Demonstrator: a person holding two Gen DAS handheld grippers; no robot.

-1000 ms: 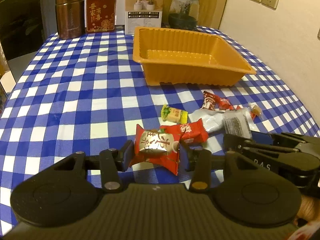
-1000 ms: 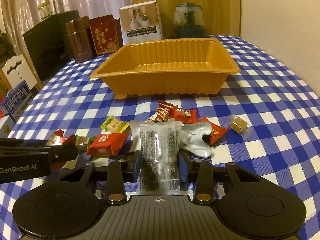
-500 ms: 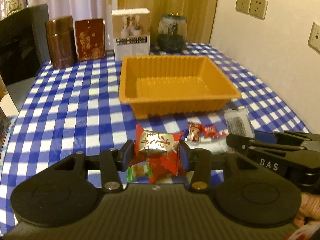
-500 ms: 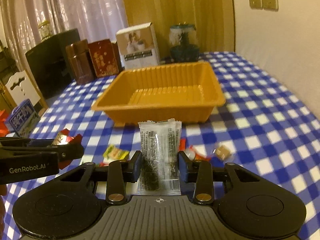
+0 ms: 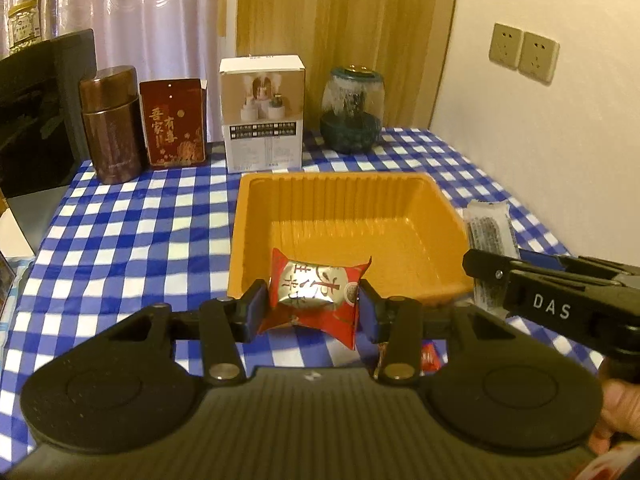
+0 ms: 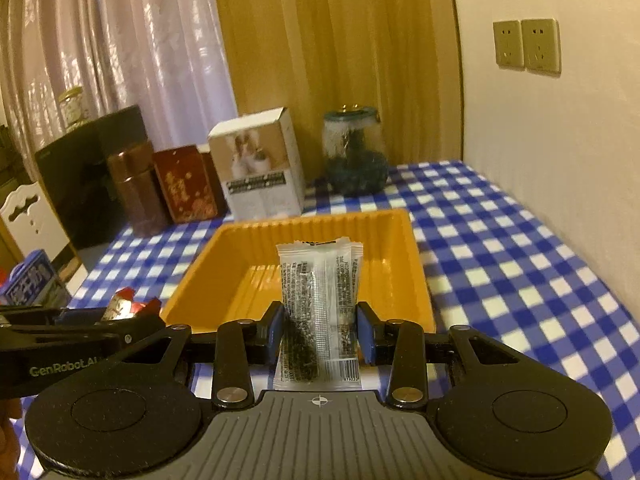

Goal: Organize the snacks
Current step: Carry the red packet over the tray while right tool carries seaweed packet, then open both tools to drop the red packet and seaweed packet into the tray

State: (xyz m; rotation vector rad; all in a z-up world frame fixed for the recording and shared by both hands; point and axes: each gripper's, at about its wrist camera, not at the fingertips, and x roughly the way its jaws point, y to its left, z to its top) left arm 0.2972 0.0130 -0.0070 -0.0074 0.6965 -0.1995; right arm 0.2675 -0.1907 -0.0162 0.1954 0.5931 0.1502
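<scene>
Along the far edge of the checked tablecloth (image 5: 120, 232) stand four containers: brown tin (image 5: 110, 124), red tin (image 5: 174, 122), white box (image 5: 262, 114), glass jar (image 5: 352, 110). Nearer sits one orange tray (image 5: 440, 216). Above its near rim, the left gripper (image 5: 314, 306) clamps one red candy (image 5: 316, 294); right of it, the right gripper (image 6: 320, 330) clamps one clear packet (image 6: 320, 304).

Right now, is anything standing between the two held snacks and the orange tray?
Nothing visible. The red candy in the left hand-held gripper and the clear packet in the right hand-held gripper face the empty orange tray, its open top unobstructed.
</scene>
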